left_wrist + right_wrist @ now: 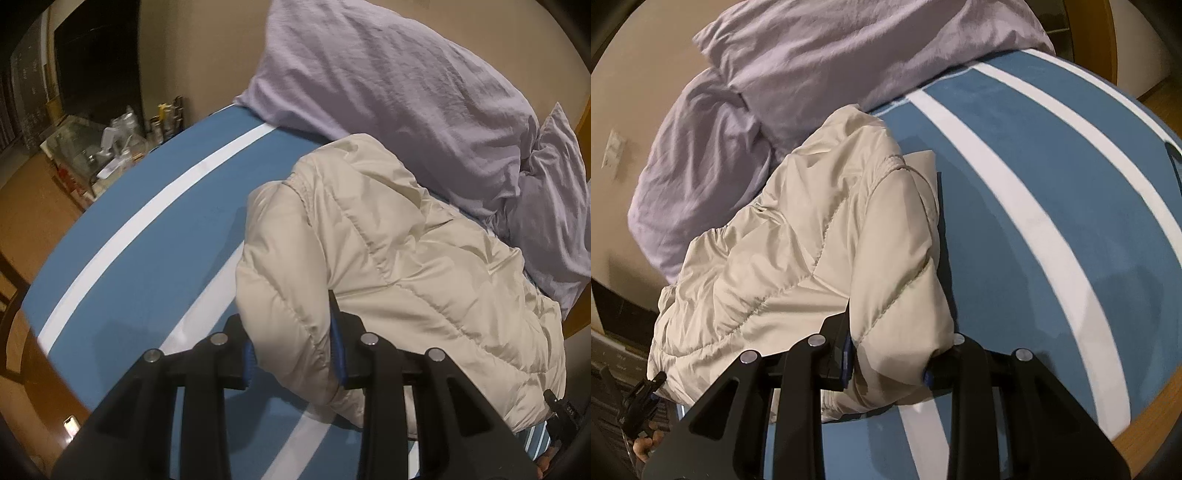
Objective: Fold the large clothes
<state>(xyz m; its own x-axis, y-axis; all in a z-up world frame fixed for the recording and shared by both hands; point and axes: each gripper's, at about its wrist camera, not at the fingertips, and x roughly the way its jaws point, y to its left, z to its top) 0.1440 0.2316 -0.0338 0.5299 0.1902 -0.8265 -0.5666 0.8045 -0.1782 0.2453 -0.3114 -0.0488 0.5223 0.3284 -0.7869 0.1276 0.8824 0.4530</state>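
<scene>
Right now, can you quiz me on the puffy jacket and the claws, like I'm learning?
1. True or false: the left claw is shut on the cream puffer jacket.
2. What colour are the stripes on the blue bedsheet? A white, B red, C black.
3. What lies beyond the jacket, against the wall?

Key: 1 true. 2 A. 3 lilac pillows.

Warm dim light, fisheye warping, soft blur
</scene>
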